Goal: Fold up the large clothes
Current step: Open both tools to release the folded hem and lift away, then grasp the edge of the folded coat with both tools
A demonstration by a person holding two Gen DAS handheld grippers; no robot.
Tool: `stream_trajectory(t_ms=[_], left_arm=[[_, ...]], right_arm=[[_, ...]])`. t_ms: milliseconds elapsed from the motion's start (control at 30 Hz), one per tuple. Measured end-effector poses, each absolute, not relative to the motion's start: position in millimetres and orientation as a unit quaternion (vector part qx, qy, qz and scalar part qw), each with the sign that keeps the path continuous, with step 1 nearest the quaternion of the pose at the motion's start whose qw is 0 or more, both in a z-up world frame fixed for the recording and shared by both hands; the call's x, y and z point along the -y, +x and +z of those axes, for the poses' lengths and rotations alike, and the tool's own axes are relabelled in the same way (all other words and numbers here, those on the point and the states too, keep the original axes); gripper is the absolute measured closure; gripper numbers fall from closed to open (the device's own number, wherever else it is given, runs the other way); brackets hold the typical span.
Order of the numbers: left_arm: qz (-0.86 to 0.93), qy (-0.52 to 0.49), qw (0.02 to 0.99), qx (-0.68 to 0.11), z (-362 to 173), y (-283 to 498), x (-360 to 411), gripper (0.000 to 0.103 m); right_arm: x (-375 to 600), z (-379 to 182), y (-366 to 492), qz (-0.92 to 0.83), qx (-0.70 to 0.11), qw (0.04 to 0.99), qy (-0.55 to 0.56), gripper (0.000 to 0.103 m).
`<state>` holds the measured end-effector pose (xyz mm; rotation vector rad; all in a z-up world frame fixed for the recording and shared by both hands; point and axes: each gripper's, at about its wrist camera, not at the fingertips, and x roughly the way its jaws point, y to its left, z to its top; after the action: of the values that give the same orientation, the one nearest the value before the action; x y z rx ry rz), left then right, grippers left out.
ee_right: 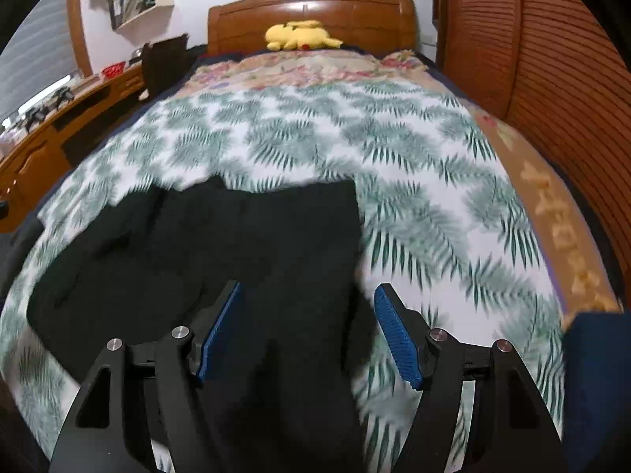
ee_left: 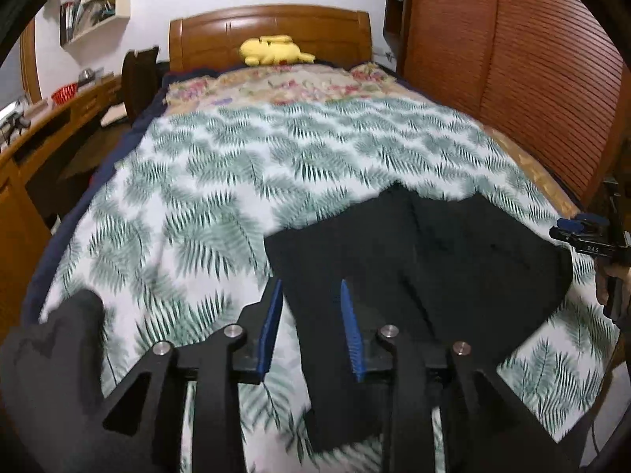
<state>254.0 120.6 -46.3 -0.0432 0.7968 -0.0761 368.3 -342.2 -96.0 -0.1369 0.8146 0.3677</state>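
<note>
Two tools hung over the bed, both spread and pinching nothing. The left tool (ee_left: 311,327) straddled the near left edge of the black cloth garment (ee_left: 418,260), which lay flat on the white quilt with green fern print (ee_left: 189,181). The right tool (ee_right: 307,331), wider, hung over the garment's right border. To fold cleanly, each should probably pinch one layer at its corner. The quilt beyond lay bare up to the yellow plush toy (ee_left: 272,50).
</note>
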Motion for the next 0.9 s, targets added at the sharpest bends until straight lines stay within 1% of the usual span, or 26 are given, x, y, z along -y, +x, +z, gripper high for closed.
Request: stream_trajectory(t_ms=[100, 300, 633, 900], left_arm=[[-0.037, -0.017, 0.914, -0.403, -63.9, 238.2, -116.8, 0.070], [-0.047, -0.036, 0.904, -0.423, -87.8, 215.2, -112.8, 0.068], [-0.043, -0.050, 0.891, -0.449, -122.0, 196.1, -109.2, 0.066], [-0.040, -0.056, 0.886, -0.459, -134.1, 193.3, -106.2, 0.065]], right_arm=[[348.3, -112.2, 342.8, 0.177, -0.405, 0.894, -0.073, 0.033], [360.9, -119.7, 321.4, 0.171, -0.411, 0.894, -0.054, 0.033], [378.7, -142.0, 317.5, 0.153, -0.438, 0.886, -0.026, 0.033], [396.7, -163.1, 315.9, 0.166, -0.446, 0.879, 0.028, 0.029]])
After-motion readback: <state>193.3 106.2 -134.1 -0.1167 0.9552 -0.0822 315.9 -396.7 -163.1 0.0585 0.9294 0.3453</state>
